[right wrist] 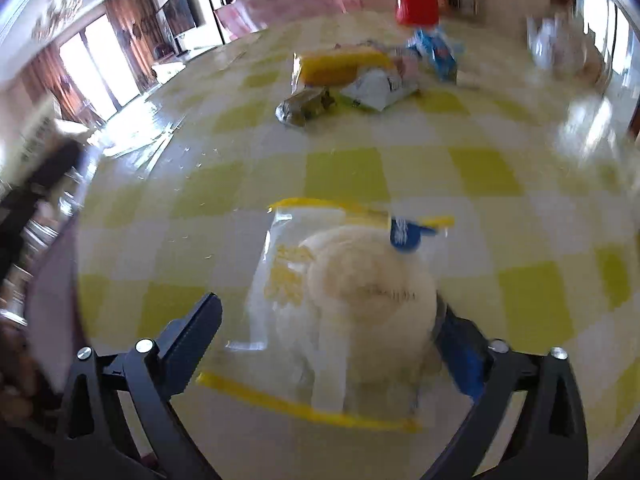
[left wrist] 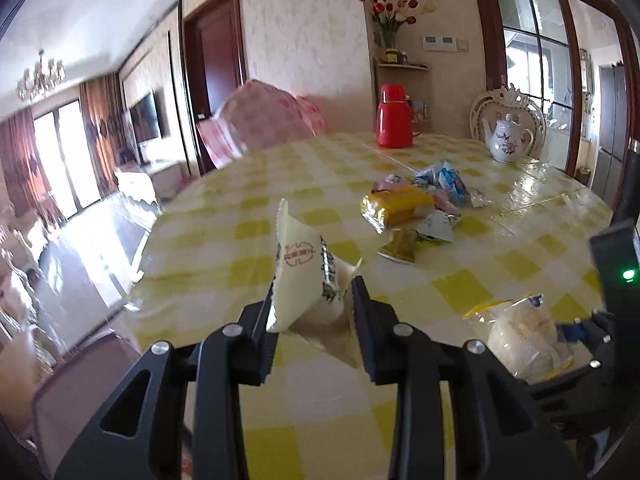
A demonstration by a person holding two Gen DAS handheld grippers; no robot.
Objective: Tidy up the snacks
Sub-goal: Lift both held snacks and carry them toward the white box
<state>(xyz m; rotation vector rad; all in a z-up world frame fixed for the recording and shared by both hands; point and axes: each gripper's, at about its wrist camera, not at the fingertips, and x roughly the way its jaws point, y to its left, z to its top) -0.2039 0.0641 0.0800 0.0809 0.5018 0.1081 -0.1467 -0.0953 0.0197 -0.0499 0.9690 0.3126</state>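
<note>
My left gripper (left wrist: 312, 300) is shut on a cream-white snack packet (left wrist: 304, 272) with a red stamp, held above the checked table. My right gripper (right wrist: 328, 320) is open around a clear bag with a pale round bun (right wrist: 360, 292) lying on the table; the bag sits between the fingers, touching the right one. That bun bag also shows in the left wrist view (left wrist: 524, 340), with the right gripper beside it. A pile of snacks lies farther back: a yellow packet (left wrist: 396, 204), blue packets (left wrist: 444, 180) and a green packet (left wrist: 400, 246).
A red thermos (left wrist: 394, 122) and a white teapot (left wrist: 508, 138) stand at the table's far side. The round table (left wrist: 224, 216) has a yellow-checked cloth; its edge runs along the left. A chair back (left wrist: 264, 116) with pink cover stands behind.
</note>
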